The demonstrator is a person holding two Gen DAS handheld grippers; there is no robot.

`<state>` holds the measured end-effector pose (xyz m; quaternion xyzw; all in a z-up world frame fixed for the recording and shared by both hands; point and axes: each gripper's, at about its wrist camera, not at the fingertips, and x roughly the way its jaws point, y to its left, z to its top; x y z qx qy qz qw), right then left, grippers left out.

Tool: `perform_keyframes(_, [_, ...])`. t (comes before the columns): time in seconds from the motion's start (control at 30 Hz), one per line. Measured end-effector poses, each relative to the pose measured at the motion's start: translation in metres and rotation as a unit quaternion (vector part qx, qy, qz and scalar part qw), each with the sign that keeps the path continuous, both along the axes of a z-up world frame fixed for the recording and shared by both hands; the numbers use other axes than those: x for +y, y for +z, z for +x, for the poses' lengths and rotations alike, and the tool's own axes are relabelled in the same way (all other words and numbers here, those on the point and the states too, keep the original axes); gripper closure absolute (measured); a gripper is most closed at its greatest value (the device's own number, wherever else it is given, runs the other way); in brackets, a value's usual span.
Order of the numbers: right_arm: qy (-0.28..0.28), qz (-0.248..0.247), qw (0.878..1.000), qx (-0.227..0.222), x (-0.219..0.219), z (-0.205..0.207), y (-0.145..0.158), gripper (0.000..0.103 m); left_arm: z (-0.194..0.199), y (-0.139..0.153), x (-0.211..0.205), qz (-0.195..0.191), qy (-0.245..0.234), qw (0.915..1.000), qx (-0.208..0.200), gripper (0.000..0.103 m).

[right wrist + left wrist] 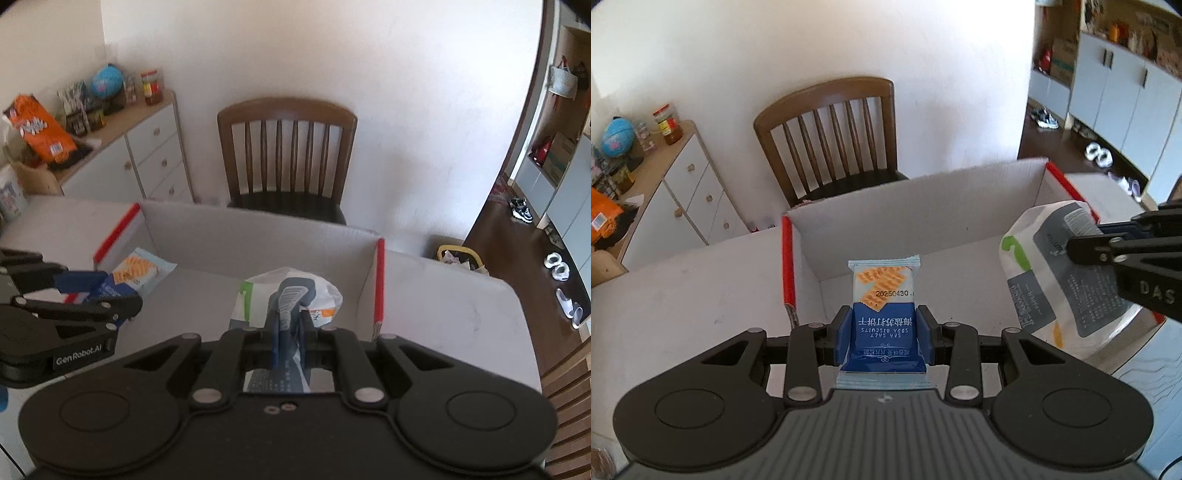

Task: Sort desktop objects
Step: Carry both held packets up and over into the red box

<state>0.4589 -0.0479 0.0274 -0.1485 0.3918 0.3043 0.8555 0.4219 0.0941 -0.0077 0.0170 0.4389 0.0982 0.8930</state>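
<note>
A wooden chair (831, 136) stands at upper centre behind the open white box (923, 206) on the desk (683, 295); a white cabinet (690, 192) sits at upper left. My left tool (882, 332) is nearly closed, clamping a blue cracker packet (884, 295) at centre over the box. My right tool (290, 332) is pinched tight on a crumpled white bag (291, 291) at centre, also over the box.

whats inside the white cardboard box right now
The white cardboard box shows only bare floor and walls; nothing visibly rests in it. The cracker packet and white pouch, both held above, hide part of the floor.
</note>
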Motion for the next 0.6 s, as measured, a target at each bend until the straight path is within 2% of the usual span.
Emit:
perform_keyframes(0.27, [0.010,-0.031,0.999,0.020,0.013,0.009,-0.019,0.093,0.012,-0.018,0.006,0.001,-0.008,0.9993,0.036,0.068])
perform_keyframes(0.6, [0.017,-0.043,0.997,0.054,0.018,0.019,-0.040,0.093,0.025,-0.039,0.006,0.004,-0.035,0.9963,0.079,0.068])
